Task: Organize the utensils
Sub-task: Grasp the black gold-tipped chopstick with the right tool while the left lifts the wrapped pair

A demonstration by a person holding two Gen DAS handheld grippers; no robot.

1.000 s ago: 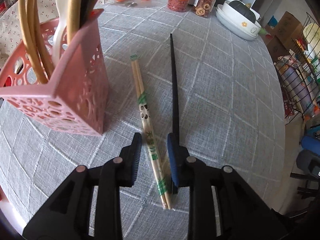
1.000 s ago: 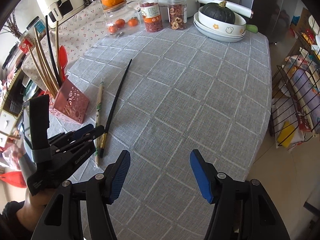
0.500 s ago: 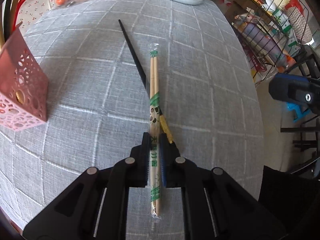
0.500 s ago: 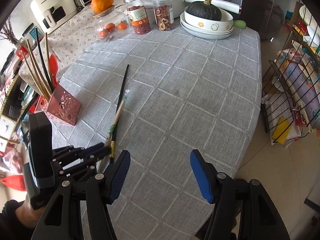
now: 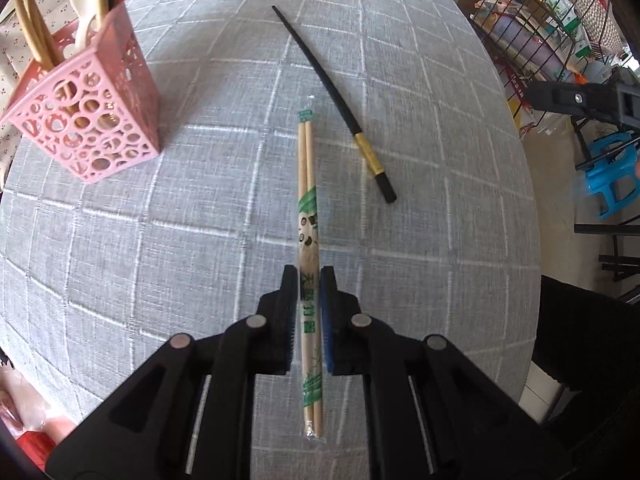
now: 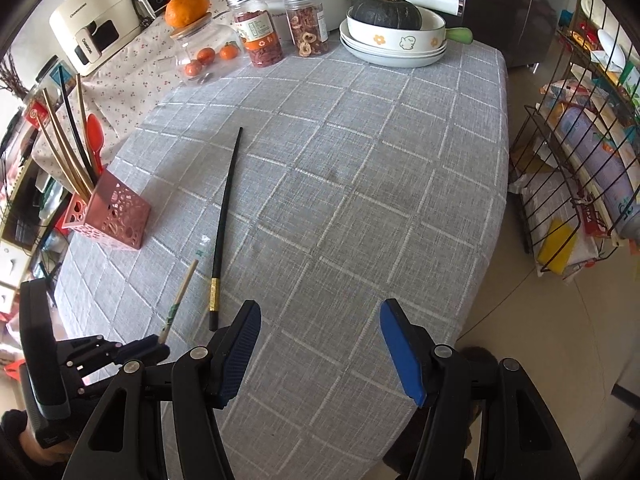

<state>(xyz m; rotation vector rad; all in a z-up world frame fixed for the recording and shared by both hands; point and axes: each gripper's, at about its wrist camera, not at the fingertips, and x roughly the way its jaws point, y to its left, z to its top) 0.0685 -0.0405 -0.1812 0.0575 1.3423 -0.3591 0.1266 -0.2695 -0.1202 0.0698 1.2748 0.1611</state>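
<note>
1. The left gripper (image 5: 309, 280) has its jaws clamped on the wrapped pair of disposable wooden chopsticks (image 5: 307, 216), gripping them towards the thick end; the jaws closed on them within the last second
2. In the right wrist view the pair tilts up off the grey checked worktop (image 6: 360, 184), its tip apparently clear of the cloth, though the fisheye makes that hard to judge
3. The pink perforated utensil holder (image 5: 84, 120) stands left of the held pair, with chopsticks and spoons upright in it
4. A single black chopstick (image 5: 340, 104) with a gold band lies flat on the worktop, right of the holder and apart from it
5. The right gripper (image 6: 320, 344) hovers with jaws spread, nothing between them
</note>
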